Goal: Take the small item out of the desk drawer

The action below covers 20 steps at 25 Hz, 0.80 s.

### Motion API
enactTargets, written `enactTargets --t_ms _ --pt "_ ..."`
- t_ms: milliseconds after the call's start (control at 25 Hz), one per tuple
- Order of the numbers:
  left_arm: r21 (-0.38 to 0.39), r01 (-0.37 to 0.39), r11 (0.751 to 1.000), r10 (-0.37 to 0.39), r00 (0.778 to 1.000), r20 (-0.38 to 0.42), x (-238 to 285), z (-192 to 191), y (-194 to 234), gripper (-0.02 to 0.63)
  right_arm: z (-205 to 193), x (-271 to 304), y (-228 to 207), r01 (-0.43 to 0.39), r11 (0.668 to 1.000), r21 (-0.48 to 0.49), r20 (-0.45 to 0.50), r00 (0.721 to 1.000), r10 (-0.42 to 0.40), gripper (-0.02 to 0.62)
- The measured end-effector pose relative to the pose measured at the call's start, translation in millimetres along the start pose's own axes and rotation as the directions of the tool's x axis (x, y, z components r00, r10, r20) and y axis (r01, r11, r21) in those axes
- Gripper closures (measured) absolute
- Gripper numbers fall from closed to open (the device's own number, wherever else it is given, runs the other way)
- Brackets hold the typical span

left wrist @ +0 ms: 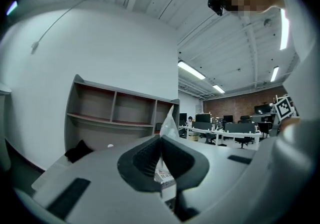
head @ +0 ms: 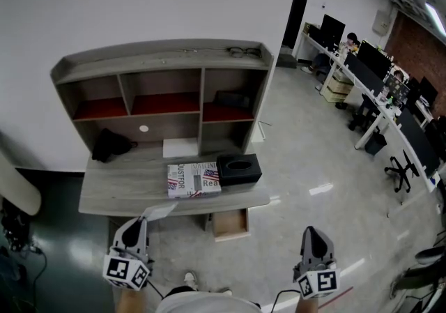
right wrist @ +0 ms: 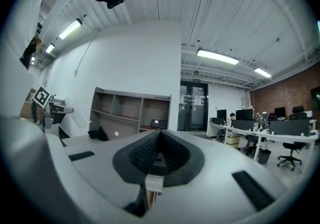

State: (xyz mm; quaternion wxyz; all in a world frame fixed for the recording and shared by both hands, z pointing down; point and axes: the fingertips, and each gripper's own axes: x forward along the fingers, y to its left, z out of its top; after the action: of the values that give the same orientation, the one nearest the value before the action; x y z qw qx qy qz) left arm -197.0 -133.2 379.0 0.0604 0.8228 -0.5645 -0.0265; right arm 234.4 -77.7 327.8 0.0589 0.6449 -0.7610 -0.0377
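The left gripper [head: 143, 221] is held low at the left, pointing level and forward, its marker cube [head: 126, 271] nearest the body and the forearm [head: 128, 300] behind it. Its jaws are pressed together on a small clear packet [left wrist: 169, 122], which sticks up past the tips. The right gripper [head: 311, 232] is held alongside at the right, well apart from the left, also level, with its jaws closed together and nothing between them.

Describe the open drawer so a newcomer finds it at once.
Start at the grey desk with the shelf unit on top. Below its front edge, under the black box, sits the drawer. It alone is pale wood, pulled out beneath the top.
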Motion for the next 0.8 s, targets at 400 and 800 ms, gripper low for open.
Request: enactTargets --t_ms 400,800 --pt "-0.019 -0.022 1.0 0.023 1.0 0.017 2 -3 11 0.588 1 10 2 0.011 1.0 -0.015 -0.018 1.0 -0.011 0.575" --pt "-0.017 0.02 1.0 -0.02 1.0 0.021 17 0 8 0.588 4 17 15 -0.003 0.999 -0.033 -0.016 1.0 0.003 0.575"
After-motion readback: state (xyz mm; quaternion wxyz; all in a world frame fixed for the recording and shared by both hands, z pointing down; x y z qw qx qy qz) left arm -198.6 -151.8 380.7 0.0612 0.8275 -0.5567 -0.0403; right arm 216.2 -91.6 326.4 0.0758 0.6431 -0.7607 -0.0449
